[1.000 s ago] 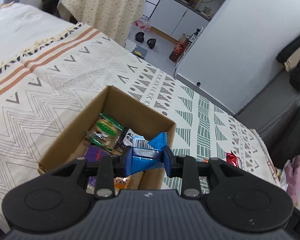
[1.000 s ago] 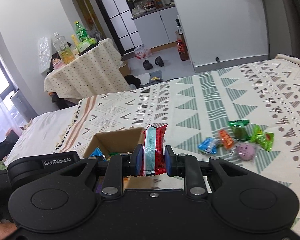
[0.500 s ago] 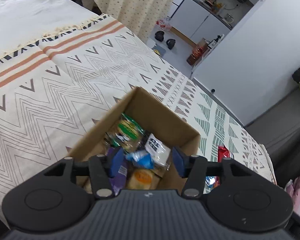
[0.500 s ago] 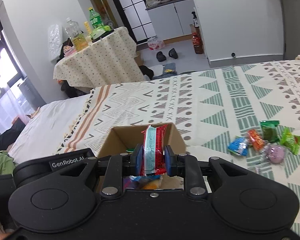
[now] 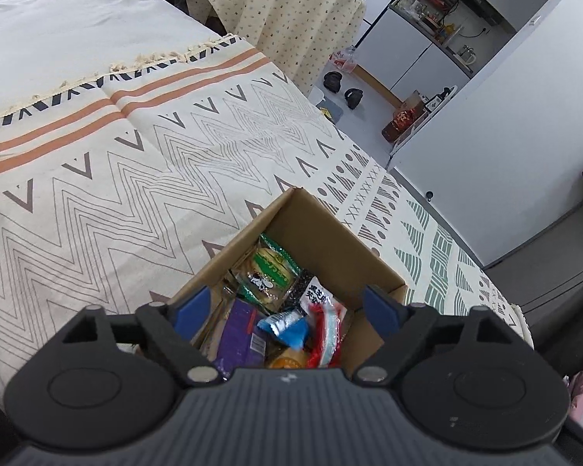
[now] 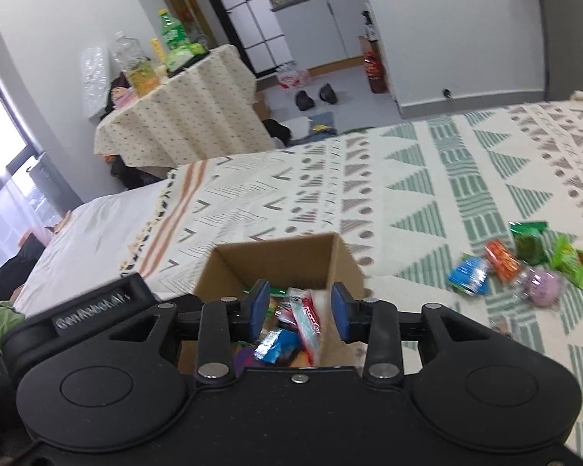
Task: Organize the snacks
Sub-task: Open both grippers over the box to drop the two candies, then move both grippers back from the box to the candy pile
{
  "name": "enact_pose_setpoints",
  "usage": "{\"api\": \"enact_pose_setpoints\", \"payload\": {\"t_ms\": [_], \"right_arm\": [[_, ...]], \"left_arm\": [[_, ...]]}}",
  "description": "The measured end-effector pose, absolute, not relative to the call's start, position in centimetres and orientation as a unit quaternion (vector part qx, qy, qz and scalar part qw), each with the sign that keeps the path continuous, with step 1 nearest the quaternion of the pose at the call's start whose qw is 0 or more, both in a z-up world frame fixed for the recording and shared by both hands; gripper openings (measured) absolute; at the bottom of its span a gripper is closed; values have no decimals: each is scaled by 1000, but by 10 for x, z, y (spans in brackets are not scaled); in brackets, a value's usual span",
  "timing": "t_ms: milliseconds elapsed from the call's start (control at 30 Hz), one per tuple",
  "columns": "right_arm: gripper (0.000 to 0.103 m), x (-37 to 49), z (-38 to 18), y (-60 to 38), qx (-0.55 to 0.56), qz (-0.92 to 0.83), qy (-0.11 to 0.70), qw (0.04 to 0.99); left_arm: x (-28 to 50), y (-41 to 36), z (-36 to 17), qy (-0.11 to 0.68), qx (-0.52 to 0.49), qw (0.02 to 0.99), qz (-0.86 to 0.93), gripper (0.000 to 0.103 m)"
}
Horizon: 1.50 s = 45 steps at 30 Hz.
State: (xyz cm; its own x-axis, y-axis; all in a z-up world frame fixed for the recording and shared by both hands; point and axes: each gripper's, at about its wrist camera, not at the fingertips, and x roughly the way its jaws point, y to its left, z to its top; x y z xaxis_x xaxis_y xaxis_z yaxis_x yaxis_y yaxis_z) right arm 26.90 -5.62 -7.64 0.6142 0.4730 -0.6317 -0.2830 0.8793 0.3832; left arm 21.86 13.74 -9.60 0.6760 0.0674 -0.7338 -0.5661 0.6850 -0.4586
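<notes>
Small home: patterned bedspread, clothed table, kitchen cabinets, slippers on floor.

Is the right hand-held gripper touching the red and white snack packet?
Apart: the right wrist view shows the right hand-held gripper open, red and white snack packet lying below.

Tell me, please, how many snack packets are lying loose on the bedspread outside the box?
5, clustered right of the cardboard box: blue packet, orange packet, dark green packet, light green packet, pink round packet. More may lie hidden behind the gripper.
</notes>
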Motion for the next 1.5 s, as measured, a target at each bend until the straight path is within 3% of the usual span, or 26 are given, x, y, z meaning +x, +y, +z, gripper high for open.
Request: {"api": "enact_pose_setpoints", "payload": {"t_ms": [133, 533, 767, 1500], "right_arm": [[49, 262, -79, -76, 134, 183, 389, 893], [57, 249, -86, -129, 160, 127, 394, 896], [67, 241, -92, -165, 166, 108, 392, 899], [72, 241, -115, -262, 194, 88, 388, 897]], "left_arm": [[221, 131, -95, 363, -350, 847, 171, 87], [226, 94, -88, 372, -306, 867, 129, 92], [233, 60, -85, 385, -261, 880, 91, 96], [249, -26, -92, 405, -182, 895, 49, 97]]}}
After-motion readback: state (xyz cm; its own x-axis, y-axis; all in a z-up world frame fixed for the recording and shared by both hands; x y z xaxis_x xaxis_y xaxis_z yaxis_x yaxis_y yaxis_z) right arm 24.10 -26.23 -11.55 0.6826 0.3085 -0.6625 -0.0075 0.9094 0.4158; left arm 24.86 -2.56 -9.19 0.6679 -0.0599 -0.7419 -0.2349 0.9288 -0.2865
